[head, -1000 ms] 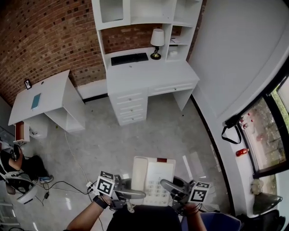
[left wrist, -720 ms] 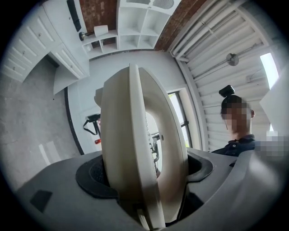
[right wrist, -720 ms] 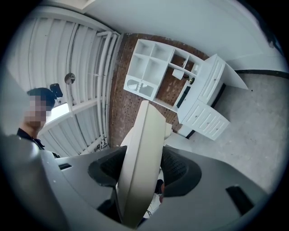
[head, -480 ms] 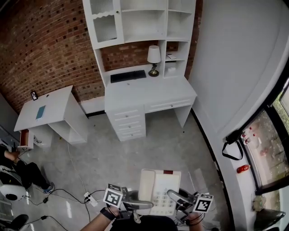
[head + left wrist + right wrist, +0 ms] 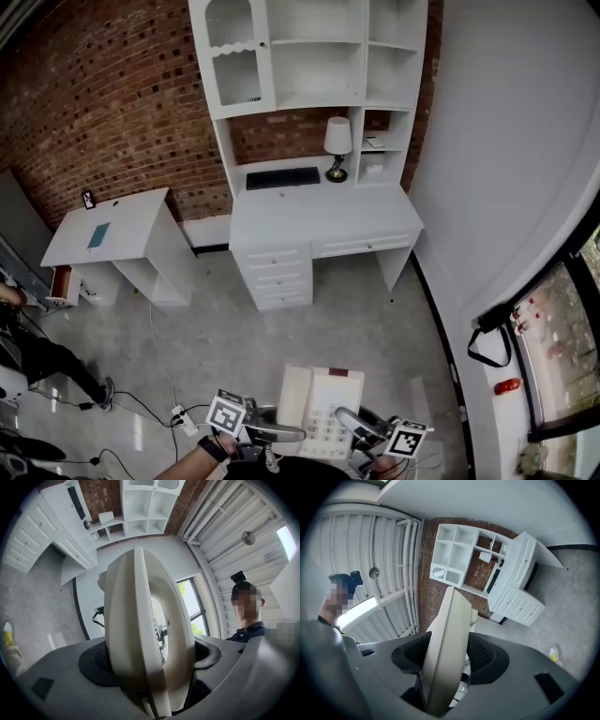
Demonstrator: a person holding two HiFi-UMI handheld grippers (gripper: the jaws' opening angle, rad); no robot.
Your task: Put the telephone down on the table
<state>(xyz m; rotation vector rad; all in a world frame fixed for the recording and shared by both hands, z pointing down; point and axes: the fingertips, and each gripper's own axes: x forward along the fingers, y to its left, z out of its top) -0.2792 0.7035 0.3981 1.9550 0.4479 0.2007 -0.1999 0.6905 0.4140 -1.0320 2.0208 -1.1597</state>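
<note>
Left gripper (image 5: pixel 150 660): jaws pinched the left edge of the telephone (image 5: pixel 323 401), one pad on each face, body edge-on between them. Right gripper (image 5: pixel 447 658): same on the right edge, jaws clamped on the cream housing. Neither gripper was spread or empty.

In the head view we held the telephone keypad-up at 6 o'clock, the left gripper on its 9 o'clock side and the right on its 3 o'clock side. It hung over the grey floor (image 5: pixel 281 328), touching no furniture. A power strip (image 5: pixel 183 419) with cables lay on the floor at about 8 o'clock from the telephone.

The white desk (image 5: pixel 319 214) with drawers stood at 12 o'clock, well apart from us. On it sat a black keyboard (image 5: pixel 282 177) and, at the keyboard's 3 o'clock, a lamp (image 5: pixel 337 145); the front of the top looked bare. A shelf unit (image 5: pixel 319 47) rose above the desk against the brick wall (image 5: pixel 112 94). A small white table (image 5: pixel 122 223) sat at 10 o'clock, also well apart.

Step, as we judged it: carry phase. Telephone gripped from both sides and lifted, not yet over any tabletop. We could not tell which table was meant – the desk seemed likelier, being dead ahead.

Next move called for closing the gap toward 12 o'clock with both grips even, holding the telephone level, bringing it over the bare strip in front of the keyboard, lowering until the base sat flat, then releasing both sets of jaws together.
</note>
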